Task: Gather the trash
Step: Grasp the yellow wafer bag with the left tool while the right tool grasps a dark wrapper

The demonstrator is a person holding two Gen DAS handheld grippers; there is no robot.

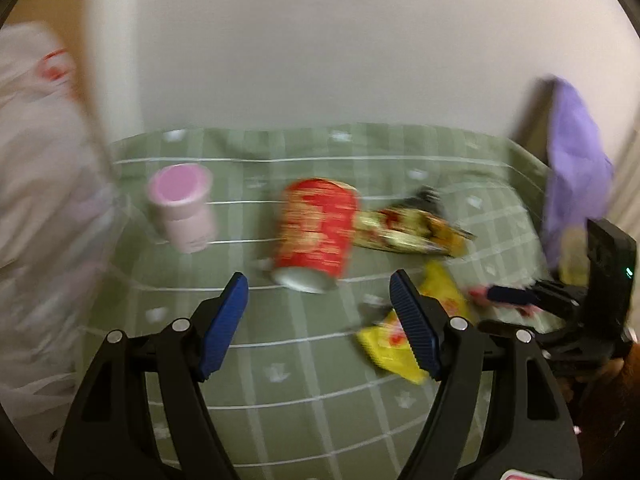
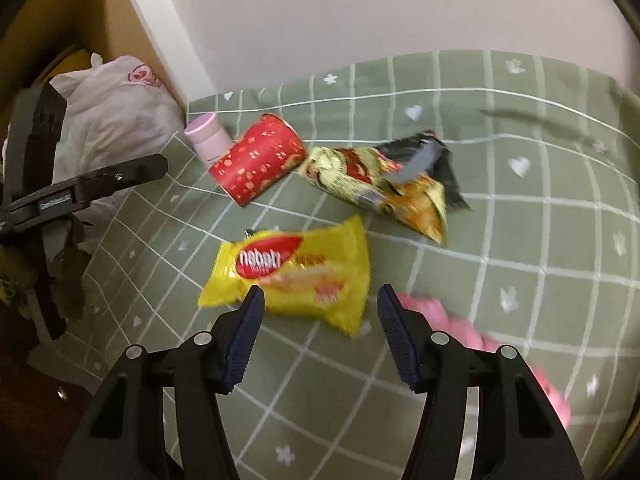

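A red can [image 1: 316, 232] [image 2: 260, 160] lies on its side on the green checked cloth [image 1: 280, 420] [image 2: 520, 240]. A pink cup [image 1: 182, 204] [image 2: 208, 138] stands left of it. A gold snack wrapper [image 1: 408, 232] [image 2: 380, 184] lies right of the can, over a black wrapper [image 2: 432, 152]. A yellow snack packet [image 1: 396, 340] [image 2: 292, 272] lies nearer. My left gripper [image 1: 318, 292] is open and empty, just short of the can. My right gripper [image 2: 320, 300] is open and empty over the yellow packet's near edge. A pink wrapper [image 2: 480, 332] lies under its right finger.
A white plastic bag [image 1: 44, 200] [image 2: 116, 116] hangs at the table's left edge beside a white wall. A purple bag [image 1: 576, 168] stands at the right. The other gripper shows in each view, right [image 1: 560, 300] and left [image 2: 80, 188].
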